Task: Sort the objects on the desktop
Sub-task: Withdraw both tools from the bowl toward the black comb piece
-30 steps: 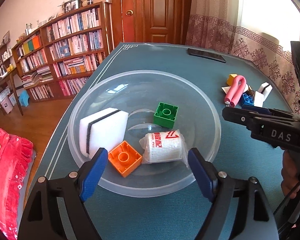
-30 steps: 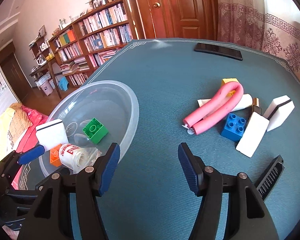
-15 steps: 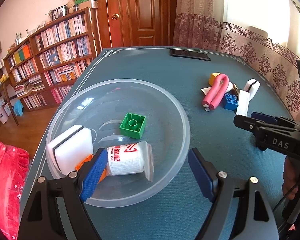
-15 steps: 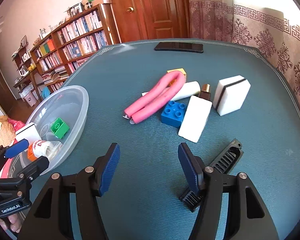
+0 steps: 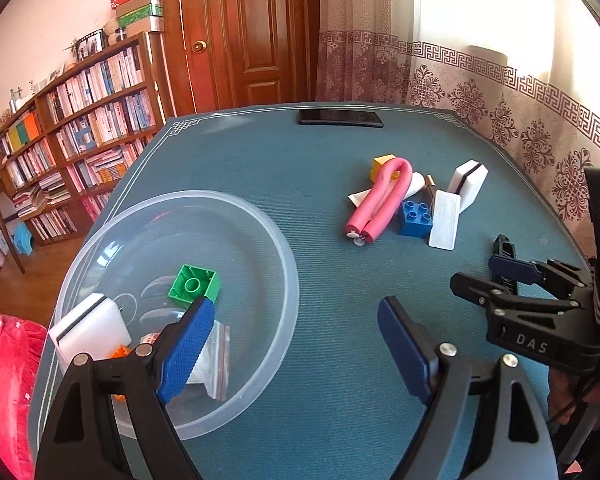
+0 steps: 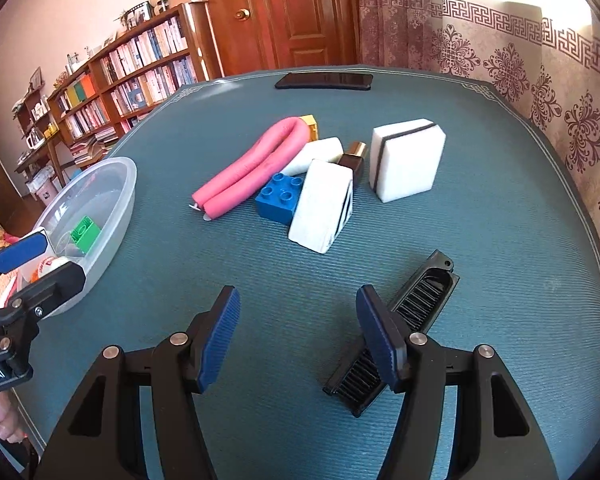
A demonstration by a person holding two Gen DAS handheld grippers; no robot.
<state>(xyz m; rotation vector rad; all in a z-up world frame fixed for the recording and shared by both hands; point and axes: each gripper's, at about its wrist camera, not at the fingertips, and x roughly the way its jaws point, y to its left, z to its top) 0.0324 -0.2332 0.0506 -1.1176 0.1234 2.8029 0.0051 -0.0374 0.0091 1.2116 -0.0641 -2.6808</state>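
Sorting is being carried out on a teal table mat [image 6: 500, 240]. The left gripper [image 5: 296, 340] is being held with its blue pads spread wide and nothing between them, over the near right rim of a clear plastic bowl [image 5: 288, 264]. Inside the bowl a green block [image 5: 194, 284], a white sponge with a black stripe [image 5: 90, 330], an orange block [image 5: 118, 354] and a bagged white roll [image 5: 214, 360] are being kept; the orange block and the roll are partly being hidden by the left pad. The right gripper [image 6: 298, 334] is likewise being held spread and empty, low above the mat, with a black comb [image 6: 404, 320] lying just beside and partly behind its right finger.

Farther off, well apart from the bowl, a cluster is being left on the mat: a folded pink foam tube [image 6: 252, 168], a blue block [image 6: 278, 198] touching it, a white bar [image 6: 322, 206] leaning against the blue block, a second striped white sponge [image 6: 406, 162] standing upright, a yellow block [image 6: 311, 124] behind the tube's bend, and a dark bottle with a gold cap [image 6: 354, 158] among them. A black phone [image 6: 324, 80] is lying at the table's far edge.
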